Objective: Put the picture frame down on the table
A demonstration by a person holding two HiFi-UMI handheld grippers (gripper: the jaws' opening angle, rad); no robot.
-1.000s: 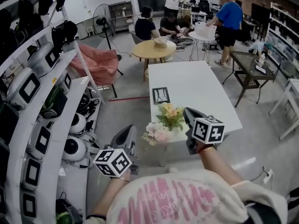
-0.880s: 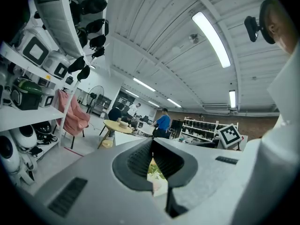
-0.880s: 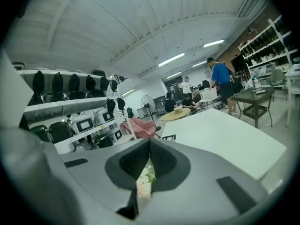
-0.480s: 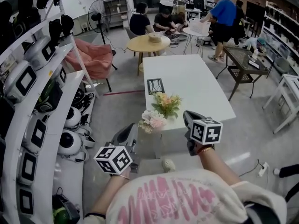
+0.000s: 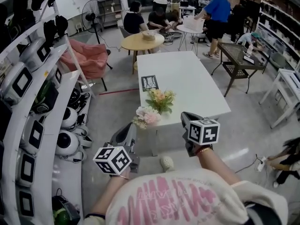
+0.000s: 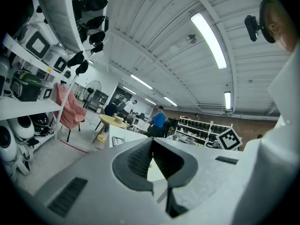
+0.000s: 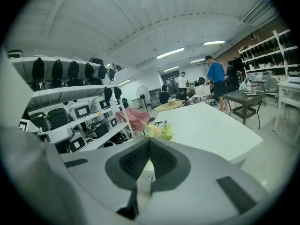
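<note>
A black-rimmed picture frame (image 5: 149,82) stands upright on the white table (image 5: 197,86), near its left edge. It also shows small in the left gripper view (image 6: 117,140) and in the right gripper view (image 7: 161,123), behind the flowers. Both grippers are held short of the table's near end, away from the frame. My left gripper (image 5: 128,128) is shut with nothing in it, its tips meeting (image 6: 151,140). My right gripper (image 5: 184,116) is shut too, also holding nothing (image 7: 149,140).
Two flower bunches (image 5: 159,99) (image 5: 146,116) sit at the table's near left corner. White shelves (image 5: 33,125) with robot heads run along the left. A pink chair (image 5: 89,57), a round wooden table (image 5: 140,41), several people and a black wire table (image 5: 239,60) lie beyond.
The table, frame and flowers have shifted up and left in the head view and look smaller. Both grippers stay shut and nearly still. The people at the back have moved.
</note>
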